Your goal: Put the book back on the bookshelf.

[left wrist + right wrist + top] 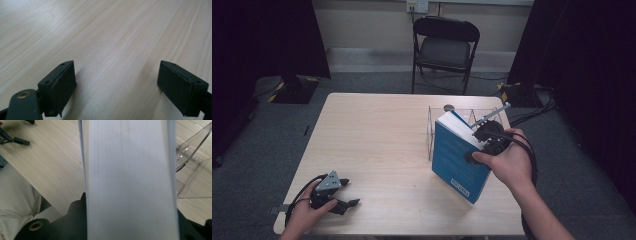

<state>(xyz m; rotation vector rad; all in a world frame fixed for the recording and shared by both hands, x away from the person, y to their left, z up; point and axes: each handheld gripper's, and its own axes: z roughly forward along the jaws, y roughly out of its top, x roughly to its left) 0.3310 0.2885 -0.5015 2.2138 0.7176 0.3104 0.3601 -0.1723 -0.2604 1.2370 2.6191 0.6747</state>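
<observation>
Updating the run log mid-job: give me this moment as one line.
right gripper: shut on blue book, tilted beside clear rack | left gripper: open, nothing between jaws, low over table

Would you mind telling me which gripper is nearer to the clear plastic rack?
The right. The right gripper grips the blue book right beside the rack; the left gripper rests far across the table, open.

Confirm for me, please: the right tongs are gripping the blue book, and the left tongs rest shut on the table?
Not quite. The left tongs are open, their jaws wide apart over the bare table, as the left gripper view shows. The right tongs do grip the blue book.
</observation>
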